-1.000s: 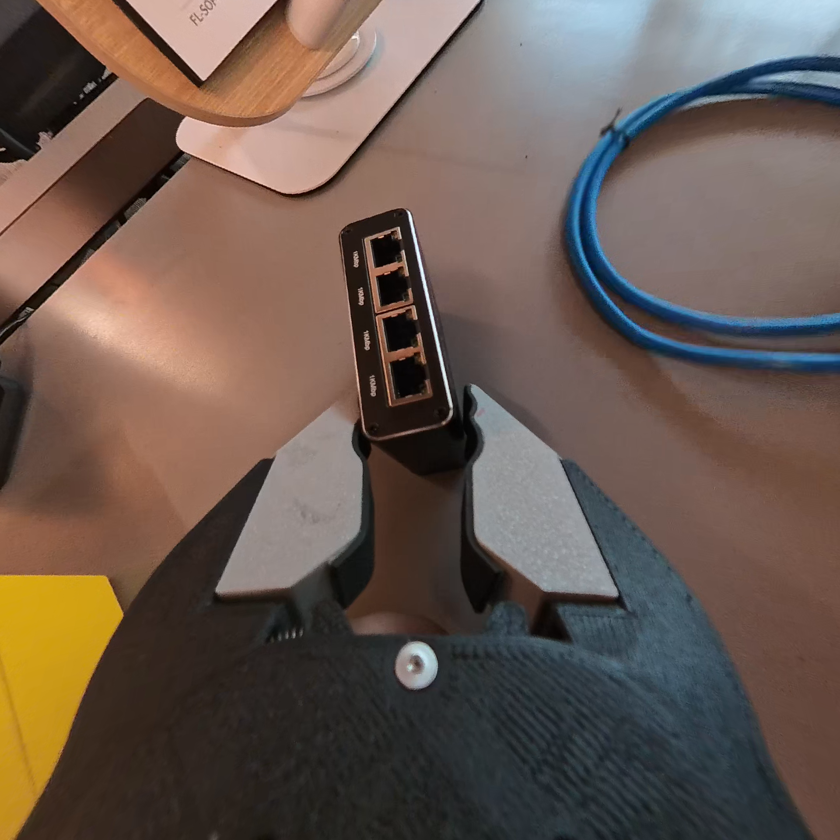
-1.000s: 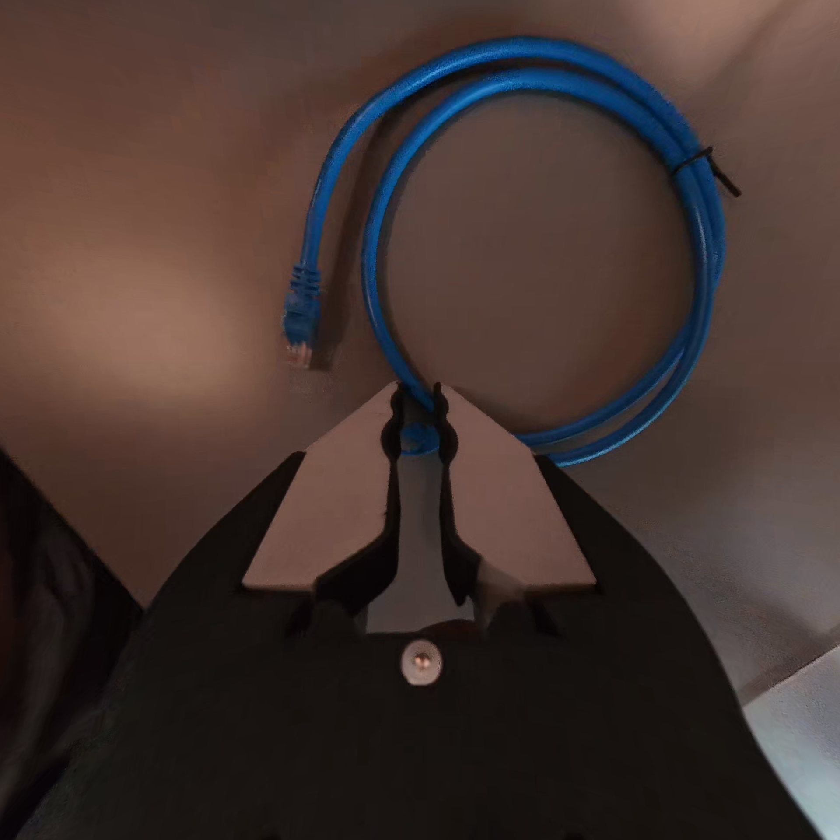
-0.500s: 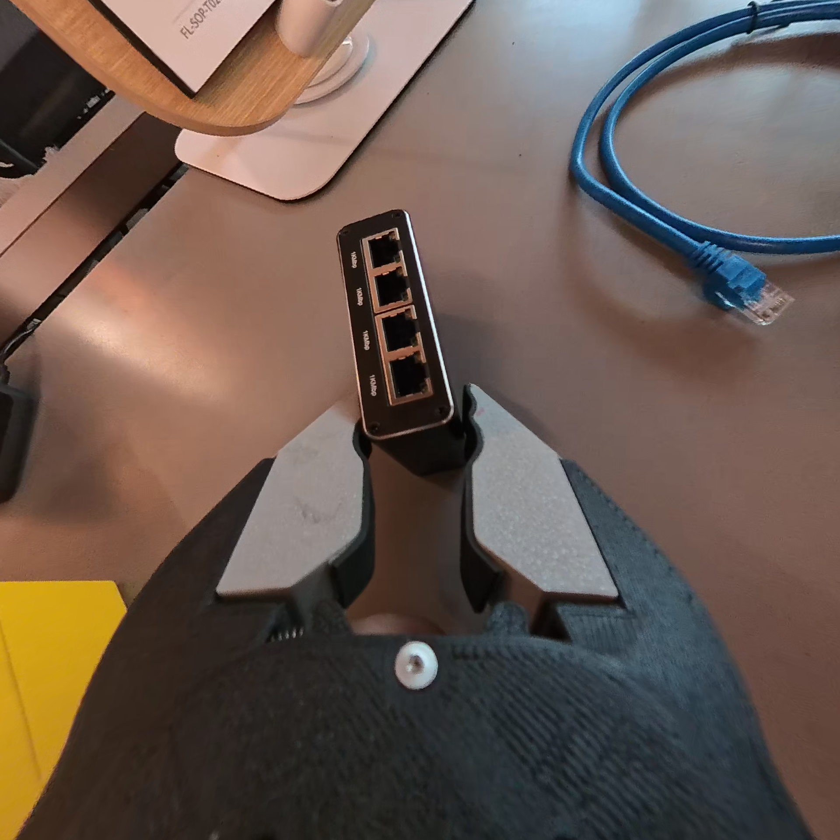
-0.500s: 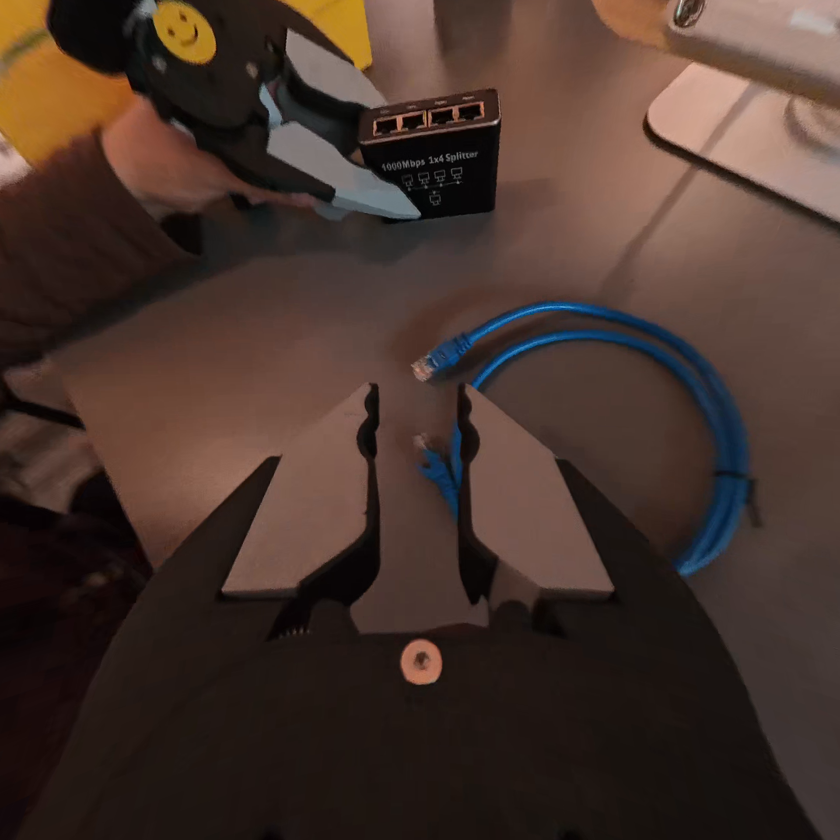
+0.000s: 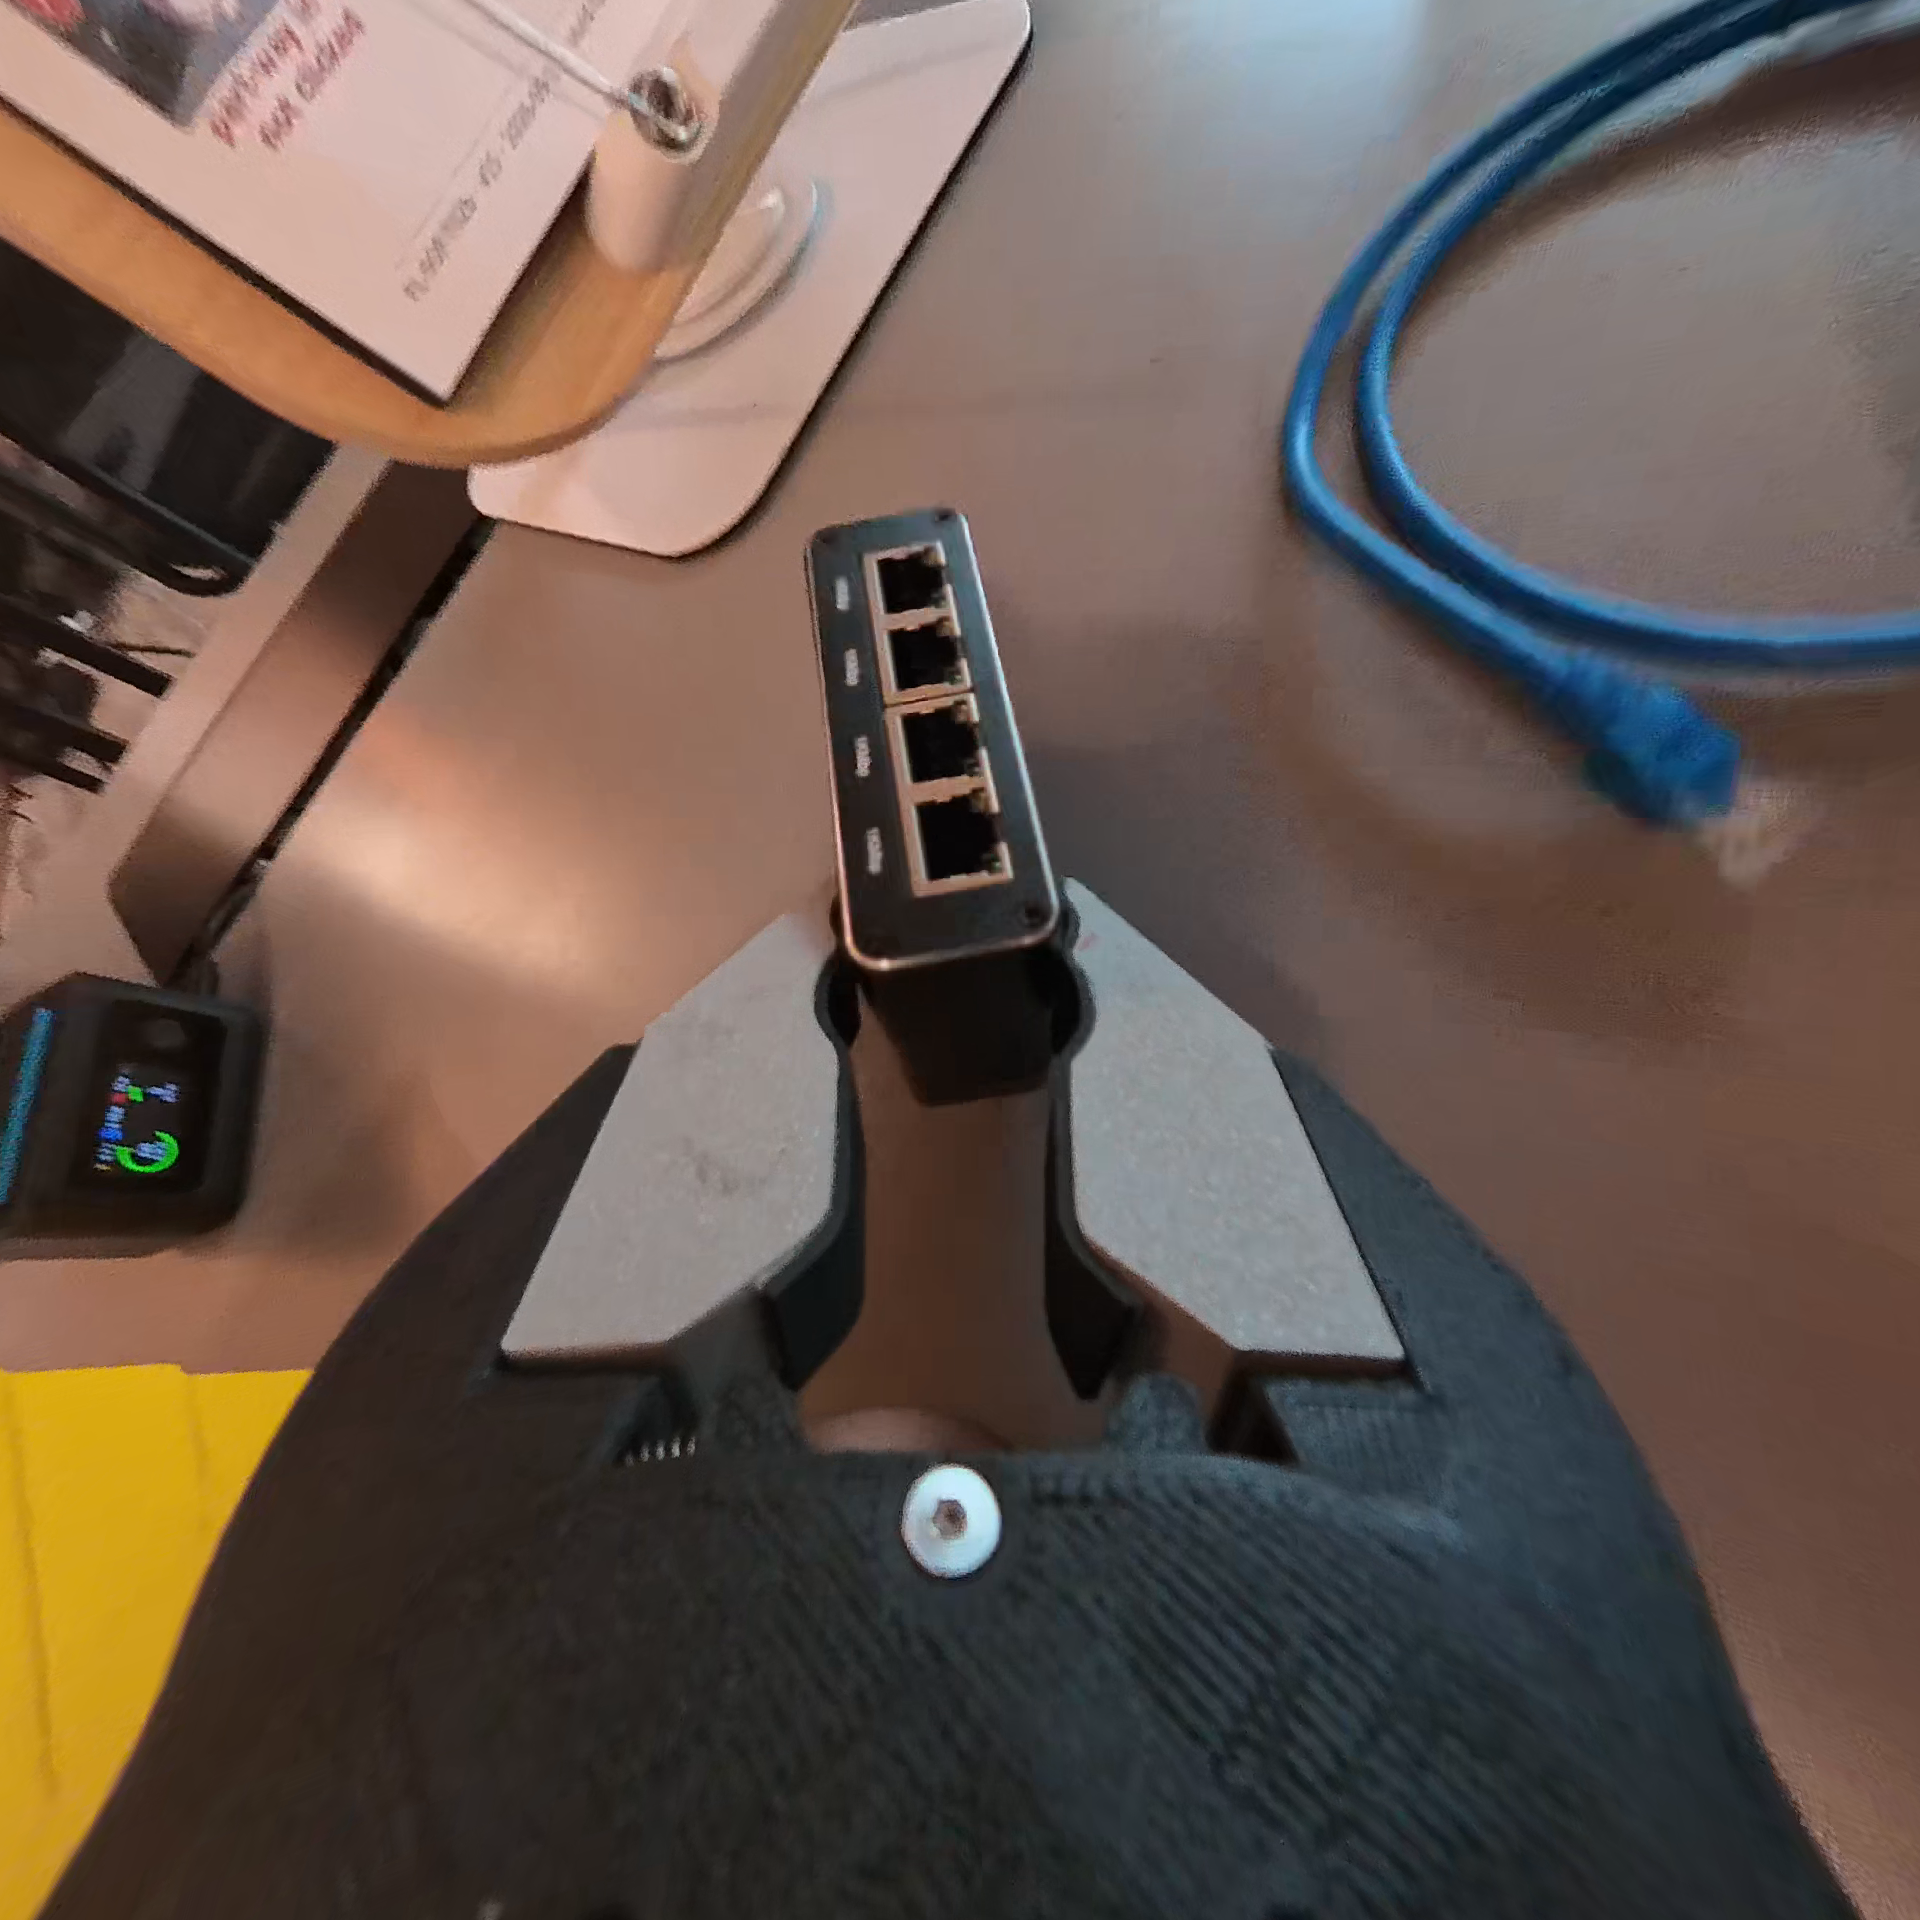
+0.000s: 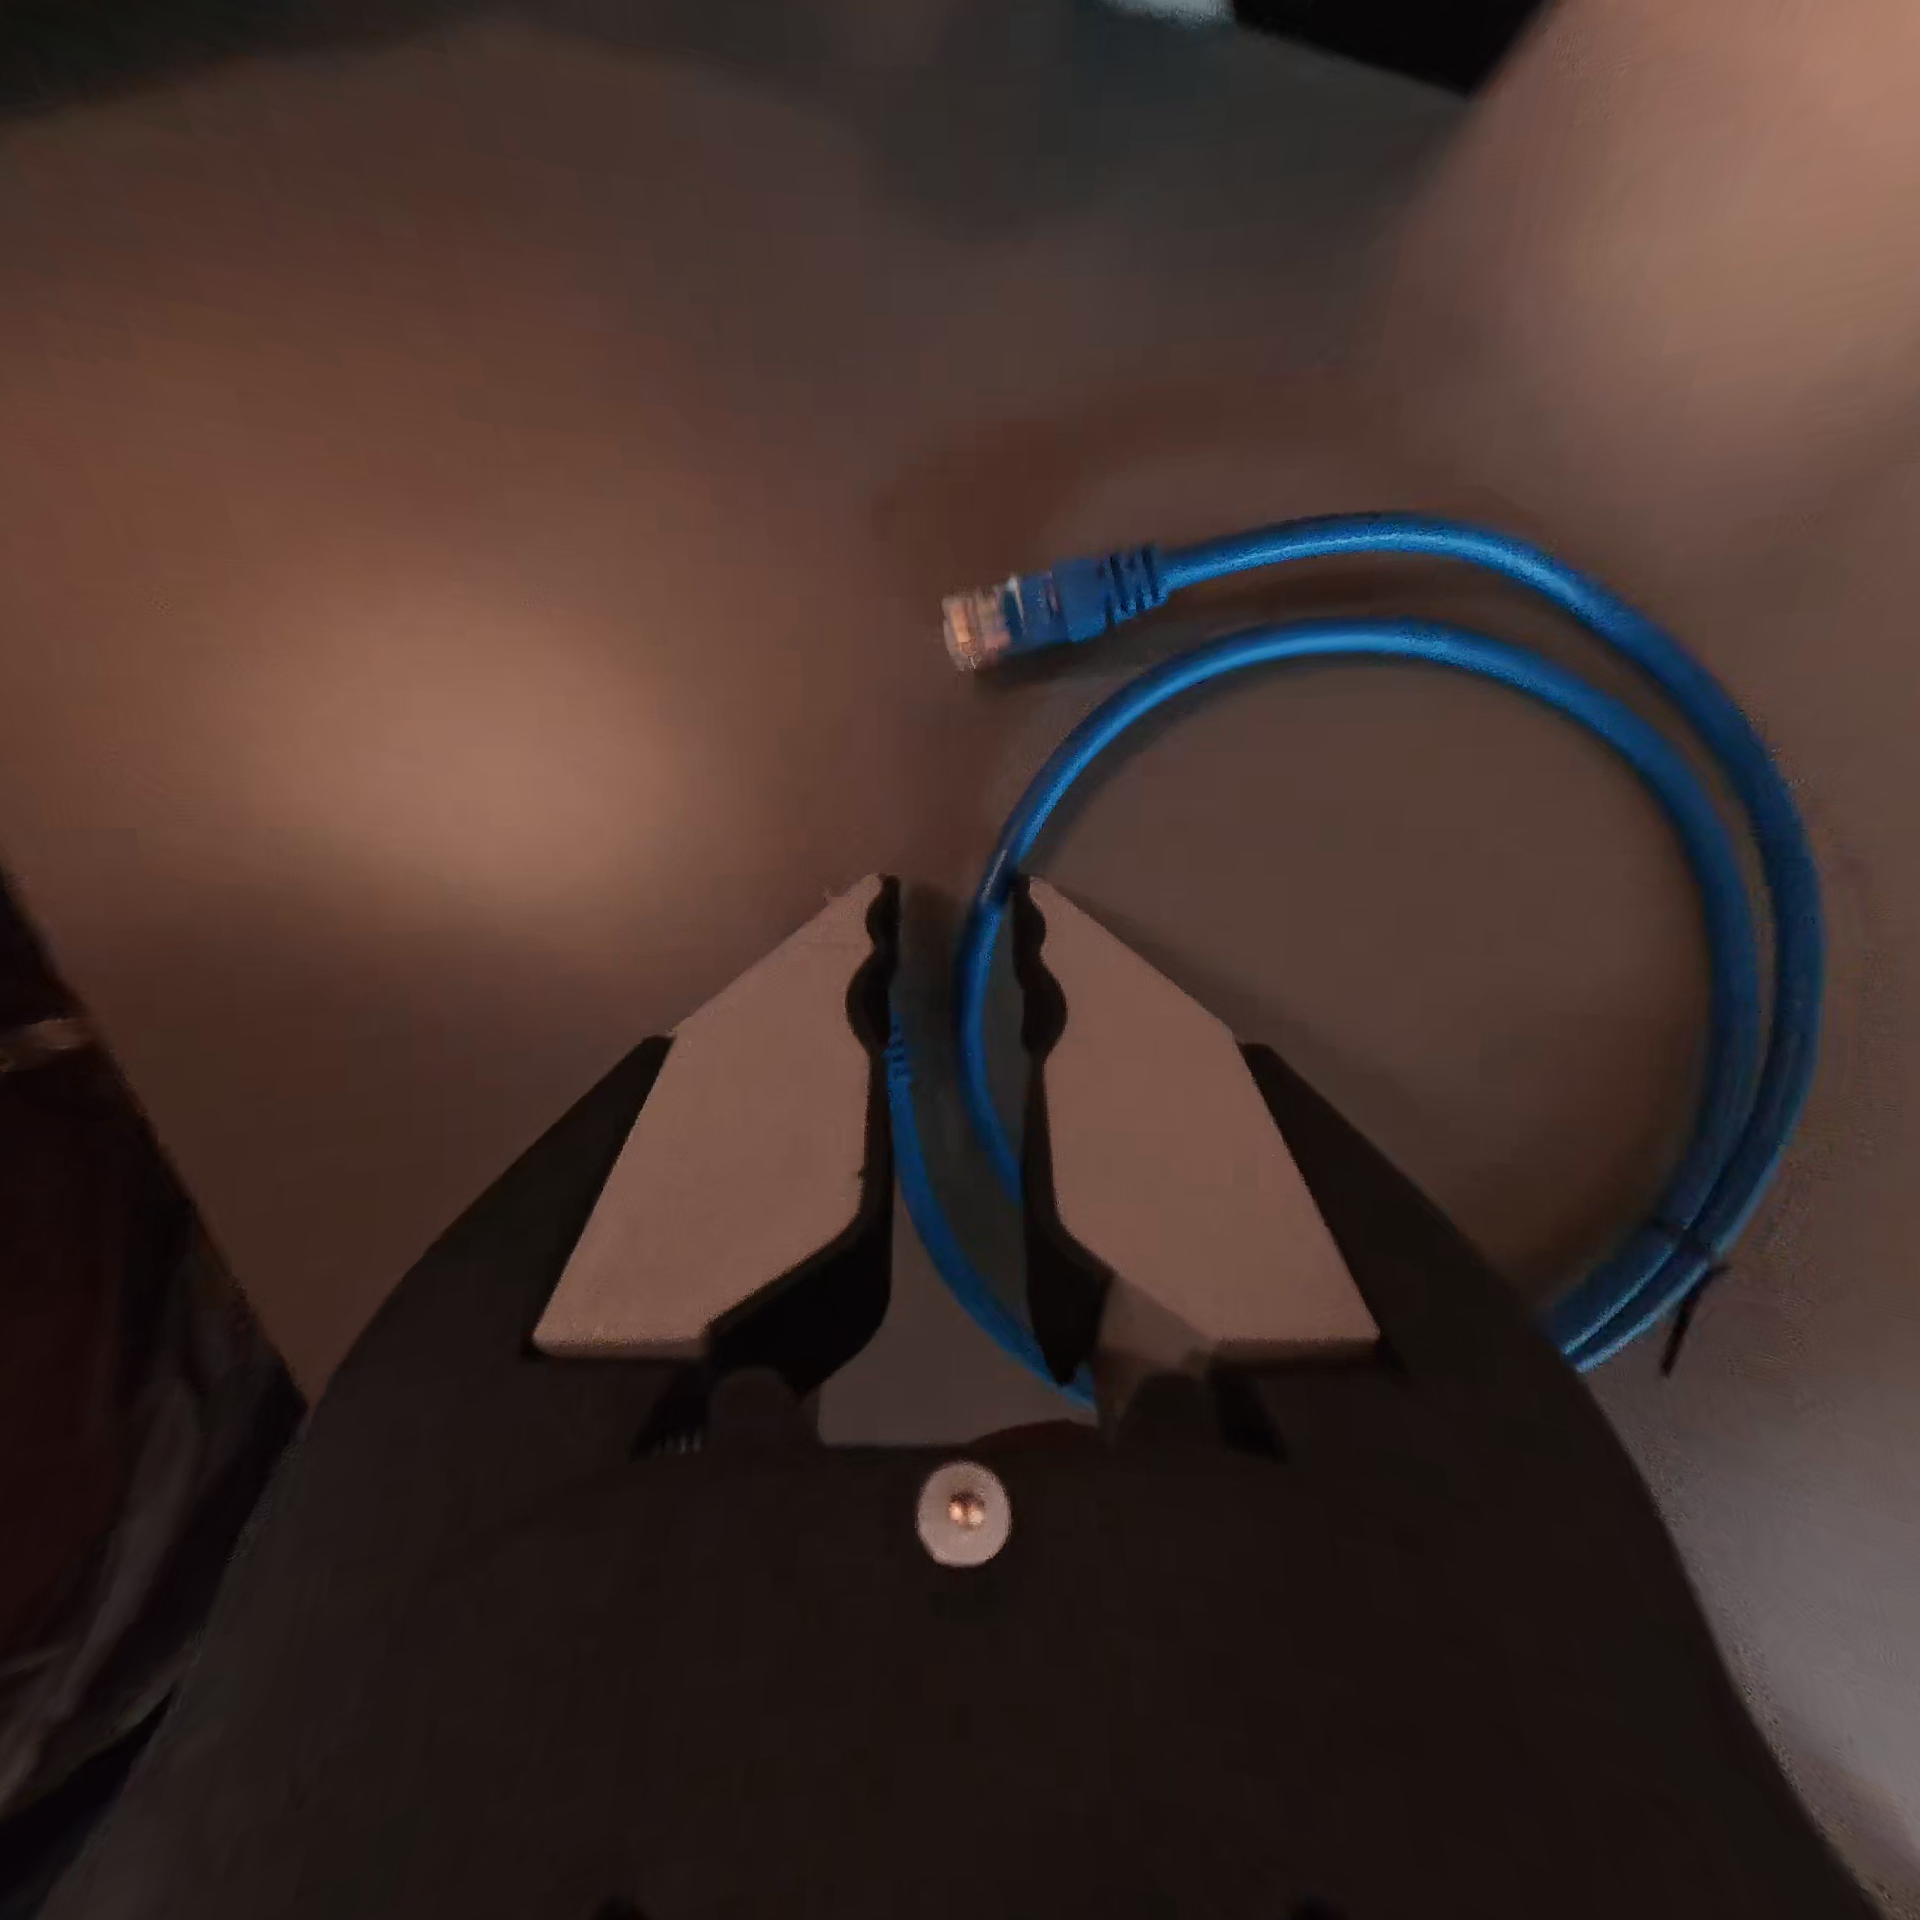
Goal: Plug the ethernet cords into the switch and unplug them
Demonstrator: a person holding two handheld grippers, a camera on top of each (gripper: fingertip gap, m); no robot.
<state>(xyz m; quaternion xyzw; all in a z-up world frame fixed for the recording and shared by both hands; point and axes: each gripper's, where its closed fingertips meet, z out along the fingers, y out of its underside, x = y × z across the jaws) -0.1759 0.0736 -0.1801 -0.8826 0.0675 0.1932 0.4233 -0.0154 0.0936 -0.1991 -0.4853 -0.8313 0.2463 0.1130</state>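
Note:
My left gripper (image 5: 945,914) is shut on the near end of a black switch (image 5: 935,727) and holds it up off the brown table (image 5: 1351,1039), its row of empty ports facing the camera. A coiled blue ethernet cable (image 5: 1455,571) lies to the right with one plug (image 5: 1652,753) free. In the right wrist view my right gripper (image 6: 951,894) hangs over the same cable (image 6: 1714,831), its jaws a narrow gap apart. Two strands run through the gap, and a ribbed boot (image 6: 899,1055) lies against the left finger. The other plug (image 6: 1013,618) lies free ahead.
A white monitor stand base (image 5: 790,343) and a wooden shelf (image 5: 520,384) with a paper on it stand behind the switch. A small black device with a lit screen (image 5: 125,1122) sits at the left. A yellow object (image 5: 104,1558) is at the lower left.
The right view has swung from the switch down onto the cable. Its jaws, shut a second ago and wide half a second ago, are narrower. The left gripper has shifted with the switch still held.

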